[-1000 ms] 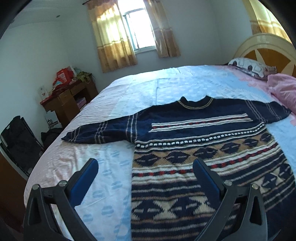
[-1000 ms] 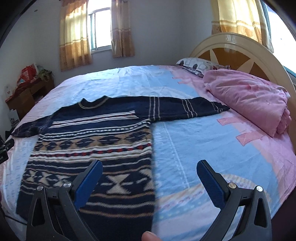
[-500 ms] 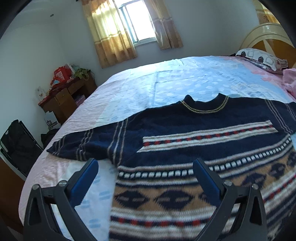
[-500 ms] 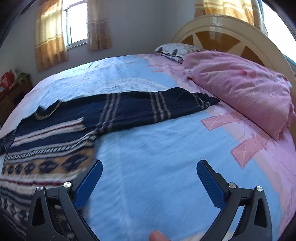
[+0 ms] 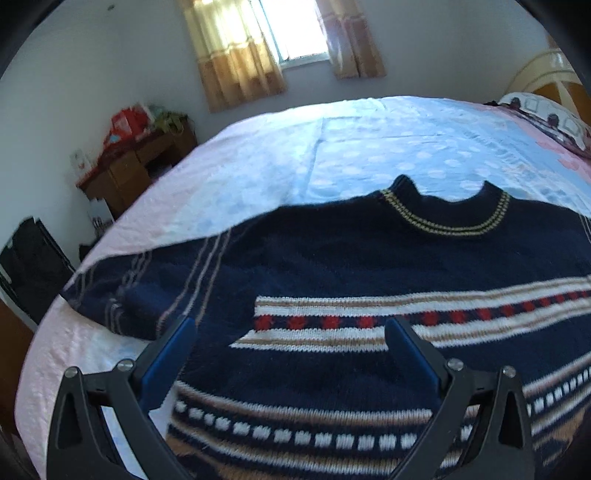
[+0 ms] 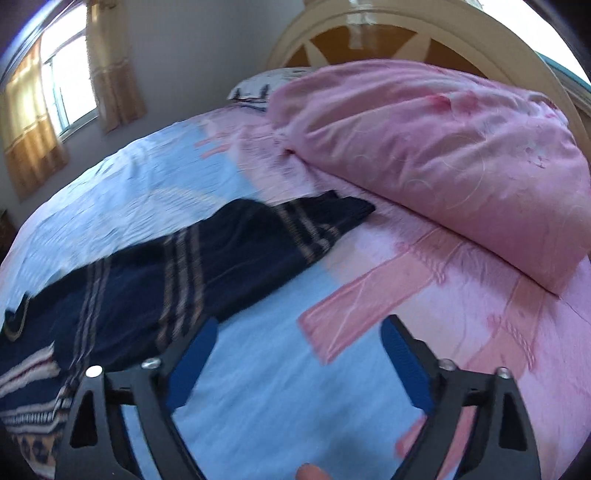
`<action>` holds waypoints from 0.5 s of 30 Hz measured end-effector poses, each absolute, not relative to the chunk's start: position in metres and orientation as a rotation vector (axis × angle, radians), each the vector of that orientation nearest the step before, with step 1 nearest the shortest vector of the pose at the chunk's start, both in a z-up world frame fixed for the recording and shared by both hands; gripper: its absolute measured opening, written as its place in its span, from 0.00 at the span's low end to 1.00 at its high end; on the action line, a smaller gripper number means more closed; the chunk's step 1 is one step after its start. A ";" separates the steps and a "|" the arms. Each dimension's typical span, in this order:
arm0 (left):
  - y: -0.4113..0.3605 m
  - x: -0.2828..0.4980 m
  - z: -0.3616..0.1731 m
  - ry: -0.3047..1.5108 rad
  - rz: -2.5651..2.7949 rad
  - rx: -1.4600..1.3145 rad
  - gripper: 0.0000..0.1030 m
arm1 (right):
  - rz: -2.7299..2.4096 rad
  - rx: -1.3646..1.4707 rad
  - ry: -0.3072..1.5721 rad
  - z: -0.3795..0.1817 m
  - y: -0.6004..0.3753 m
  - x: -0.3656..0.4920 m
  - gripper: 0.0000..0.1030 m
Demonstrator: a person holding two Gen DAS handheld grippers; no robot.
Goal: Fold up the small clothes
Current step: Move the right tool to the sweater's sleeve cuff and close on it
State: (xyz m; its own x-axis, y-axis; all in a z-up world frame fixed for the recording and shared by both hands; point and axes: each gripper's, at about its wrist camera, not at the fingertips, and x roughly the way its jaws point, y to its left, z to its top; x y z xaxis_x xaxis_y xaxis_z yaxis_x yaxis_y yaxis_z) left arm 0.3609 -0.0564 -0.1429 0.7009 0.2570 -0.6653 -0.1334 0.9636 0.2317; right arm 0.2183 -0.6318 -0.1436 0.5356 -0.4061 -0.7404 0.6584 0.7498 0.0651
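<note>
A navy patterned sweater [image 5: 369, 266] lies flat on the bed, collar [image 5: 447, 218] toward the far side, sleeves spread out. My left gripper [image 5: 290, 328] is open and empty, low over the sweater's left shoulder, near the base of its left sleeve [image 5: 122, 295]. In the right wrist view the sweater's right sleeve [image 6: 221, 258] stretches toward the pink quilt. My right gripper [image 6: 299, 332] is open and empty, over the bedsheet just in front of that sleeve.
A folded pink quilt [image 6: 443, 155] and a pillow [image 6: 255, 88] lie by the headboard [image 6: 388, 40]. A wooden desk [image 5: 136, 162] with clutter and a black bag [image 5: 29, 269] stand left of the bed. A curtained window [image 5: 295, 33] is behind.
Both grippers moved forward and lower over the bed. The left one closed in on the sweater's left shoulder; the right one swung right toward the right sleeve. Both stayed open.
</note>
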 end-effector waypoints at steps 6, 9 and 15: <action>-0.051 0.373 -0.154 0.809 0.223 0.124 1.00 | -0.723 0.378 0.775 -0.151 -0.678 0.246 0.66; -0.050 0.376 -0.160 0.836 0.218 0.103 1.00 | -0.769 0.456 0.770 -0.158 -0.707 0.254 0.65; -0.053 0.380 -0.169 0.867 0.218 0.106 1.00 | -0.818 0.461 0.791 -0.170 -0.736 0.279 0.64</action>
State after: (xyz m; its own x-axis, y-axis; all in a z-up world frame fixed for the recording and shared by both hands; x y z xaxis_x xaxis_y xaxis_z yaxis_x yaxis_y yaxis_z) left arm 0.3800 -0.0530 -0.1691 0.6263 0.2325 -0.7441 -0.1465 0.9726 0.1805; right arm 0.2793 -0.7365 -0.1699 0.4300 -0.4666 -0.7729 0.7878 0.6121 0.0688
